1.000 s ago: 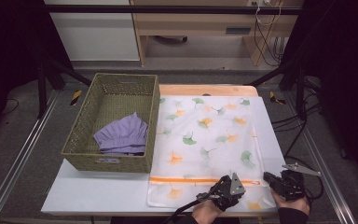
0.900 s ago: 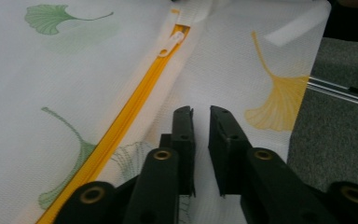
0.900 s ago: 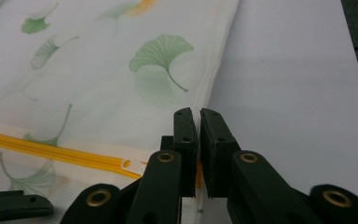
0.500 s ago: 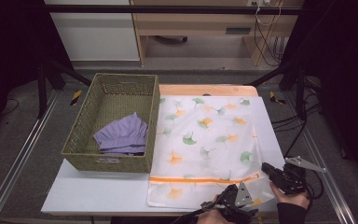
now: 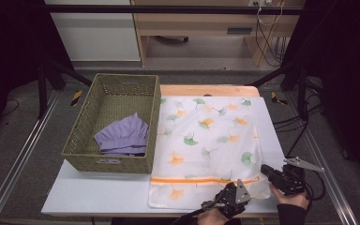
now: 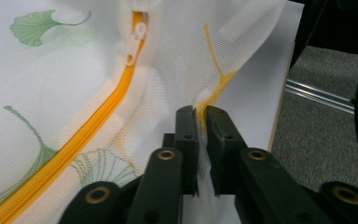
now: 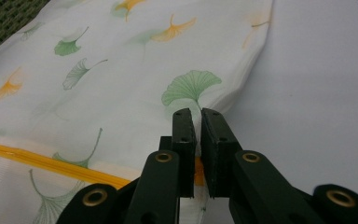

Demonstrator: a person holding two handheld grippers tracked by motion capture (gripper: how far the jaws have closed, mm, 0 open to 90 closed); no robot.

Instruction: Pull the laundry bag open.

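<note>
Jaws of the left gripper [image 6: 200, 112] stand nearly together in the left gripper view, with a pinch of white mesh caught between the pads; they have just been opening and closing again, and the cloth is now clamped. The pinched spot lies at the lower centre of that frame, on the laundry bag [image 6: 74, 93], just right of its orange zipper [image 6: 121, 84], whose white pull sits at upper centre. Jaws of the right gripper [image 7: 198, 114] are likewise almost closed in the right gripper view, gripping the bag's edge at lower centre, with a green ginkgo leaf print just above the tips and bare white table [image 7: 317, 93] to the right. In the high view, the left gripper [image 5: 229, 199] sits at the bag's near edge, bottom centre of frame, and the right gripper [image 5: 274, 174] at the bag's lower right corner; each is held by a hand entering from the bottom. The bag [image 5: 206, 140] lies flat across centre frame, ginkgo-printed, touching the woven basket [image 5: 82, 136] at left. A folded lilac cloth [image 5: 124, 136] lies inside the basket.
</note>
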